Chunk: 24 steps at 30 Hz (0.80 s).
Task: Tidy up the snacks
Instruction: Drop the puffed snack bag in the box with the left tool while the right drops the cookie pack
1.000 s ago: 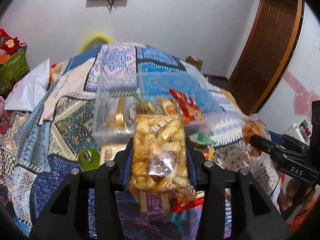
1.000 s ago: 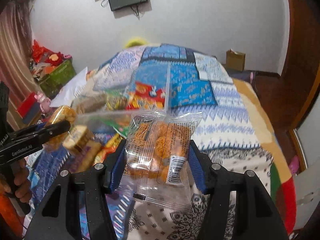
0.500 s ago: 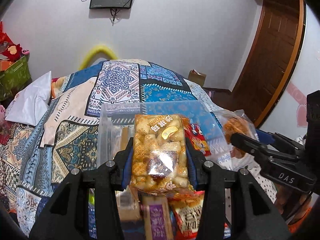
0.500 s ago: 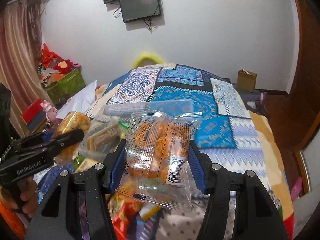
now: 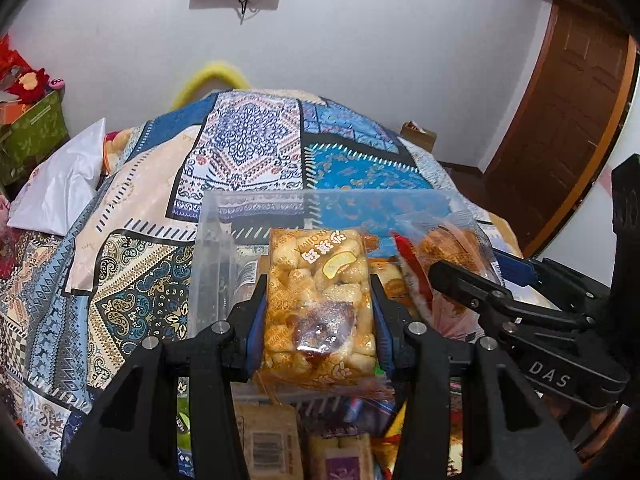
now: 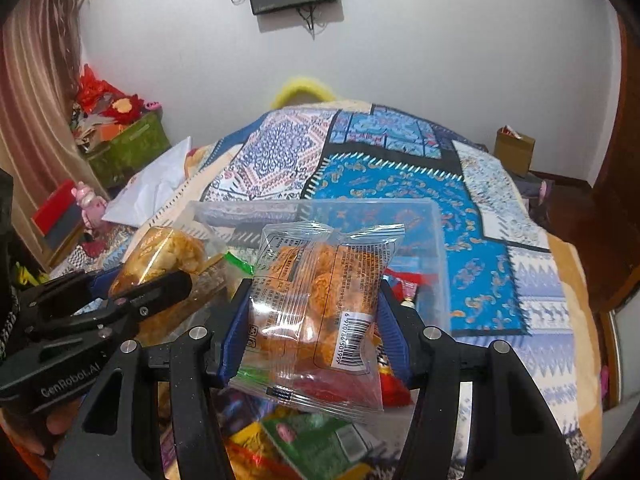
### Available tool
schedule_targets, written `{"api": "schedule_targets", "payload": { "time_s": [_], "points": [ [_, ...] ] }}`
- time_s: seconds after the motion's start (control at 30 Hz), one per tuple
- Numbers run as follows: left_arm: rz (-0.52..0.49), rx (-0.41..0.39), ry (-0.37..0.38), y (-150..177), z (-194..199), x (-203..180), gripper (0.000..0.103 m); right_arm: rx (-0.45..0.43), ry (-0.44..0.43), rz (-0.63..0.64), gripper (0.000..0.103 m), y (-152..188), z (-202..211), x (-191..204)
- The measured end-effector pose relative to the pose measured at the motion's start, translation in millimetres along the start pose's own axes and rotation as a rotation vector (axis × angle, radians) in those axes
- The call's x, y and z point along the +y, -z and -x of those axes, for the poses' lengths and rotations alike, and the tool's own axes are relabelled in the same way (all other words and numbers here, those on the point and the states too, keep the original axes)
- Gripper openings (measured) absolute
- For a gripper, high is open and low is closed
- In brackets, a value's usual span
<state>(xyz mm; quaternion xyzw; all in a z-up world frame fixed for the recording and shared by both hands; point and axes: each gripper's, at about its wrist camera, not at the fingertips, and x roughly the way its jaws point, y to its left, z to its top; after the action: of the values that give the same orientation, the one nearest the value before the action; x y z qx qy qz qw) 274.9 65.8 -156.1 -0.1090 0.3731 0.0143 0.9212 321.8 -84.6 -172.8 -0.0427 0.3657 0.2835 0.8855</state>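
My left gripper (image 5: 318, 312) is shut on a yellow puffed-snack packet (image 5: 318, 300), held upright over the near part of a clear plastic bin (image 5: 256, 204). My right gripper (image 6: 314, 320) is shut on a clear packet of orange biscuits (image 6: 320, 300) with a barcode, held over the same bin (image 6: 400, 208). In the left wrist view the right gripper (image 5: 460, 280) and its packet (image 5: 444, 244) show at the right. In the right wrist view the left gripper (image 6: 160, 280) and its packet (image 6: 168, 252) show at the left. The bin holds several snack packs.
The bin sits on a bed with a blue patterned quilt (image 5: 248, 152). Loose snack packets (image 6: 316, 436) lie under the grippers. A white pillow (image 5: 60, 188) and green box (image 6: 128, 148) are at the left. A wooden door (image 5: 560, 120) is at the right.
Both grippers have risen and tilted up with their packets. The bin now sits lower and closer in both views, and the two grippers are nearer each other.
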Motion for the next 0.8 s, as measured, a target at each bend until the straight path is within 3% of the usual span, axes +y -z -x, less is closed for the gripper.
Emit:
{"api": "schedule_targets", "payload": {
  "time_s": [0.27,0.47,0.8],
  "points": [
    [-0.037,-0.017,-0.033,-2.1,-7.6,-0.1,0.045,0.057,-0.017,0.017,0.057,1.2,-17.9,1.4],
    [-0.028,-0.002,-0.027,-2.4,-4.5,0.3,0.054,0.093,-0.020,-0.003,0.058,1.3,-15.6,-5.2],
    [-0.039,-0.054,-0.013,-3.2,44.1,-2.1,0.055,0.031,0.003,0.027,0.063,-1.2,26.3,0.4]
  ]
}}
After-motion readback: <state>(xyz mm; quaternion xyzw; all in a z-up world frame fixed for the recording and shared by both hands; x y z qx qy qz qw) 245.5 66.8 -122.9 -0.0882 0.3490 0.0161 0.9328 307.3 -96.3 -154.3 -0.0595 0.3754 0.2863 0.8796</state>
